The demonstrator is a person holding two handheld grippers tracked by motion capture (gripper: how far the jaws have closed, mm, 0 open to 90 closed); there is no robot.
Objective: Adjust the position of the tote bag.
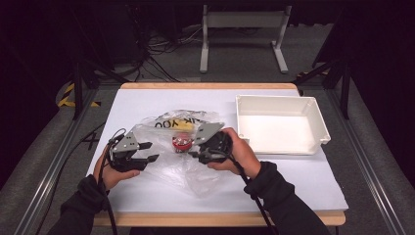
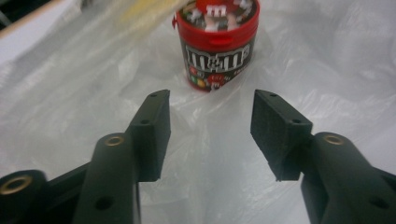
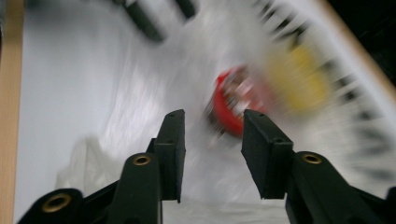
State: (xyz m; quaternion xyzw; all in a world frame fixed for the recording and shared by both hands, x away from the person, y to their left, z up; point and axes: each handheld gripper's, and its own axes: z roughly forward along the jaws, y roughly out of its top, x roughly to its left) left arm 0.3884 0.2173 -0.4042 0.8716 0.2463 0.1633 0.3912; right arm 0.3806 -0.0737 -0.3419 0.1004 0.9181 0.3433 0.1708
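Note:
A red M&M's tub (image 1: 181, 143) stands upright on a crumpled clear plastic bag (image 1: 193, 174) in the middle of the white table. My left gripper (image 1: 151, 152) is just left of the tub and points at it, open. In the left gripper view the tub (image 2: 217, 46) stands beyond the left gripper (image 2: 210, 95), with bag film below the jaws. My right gripper (image 1: 193, 148) is close to the right of the tub, open and empty. The right gripper view is blurred: the tub (image 3: 231, 105) lies just past the right gripper (image 3: 212, 115).
A yellow item (image 1: 182, 126) lies in the bag behind the tub, under black printed letters. An empty white tray (image 1: 279, 100) sits at the right of the table. The table's wooden front edge (image 1: 215, 219) is near my forearms.

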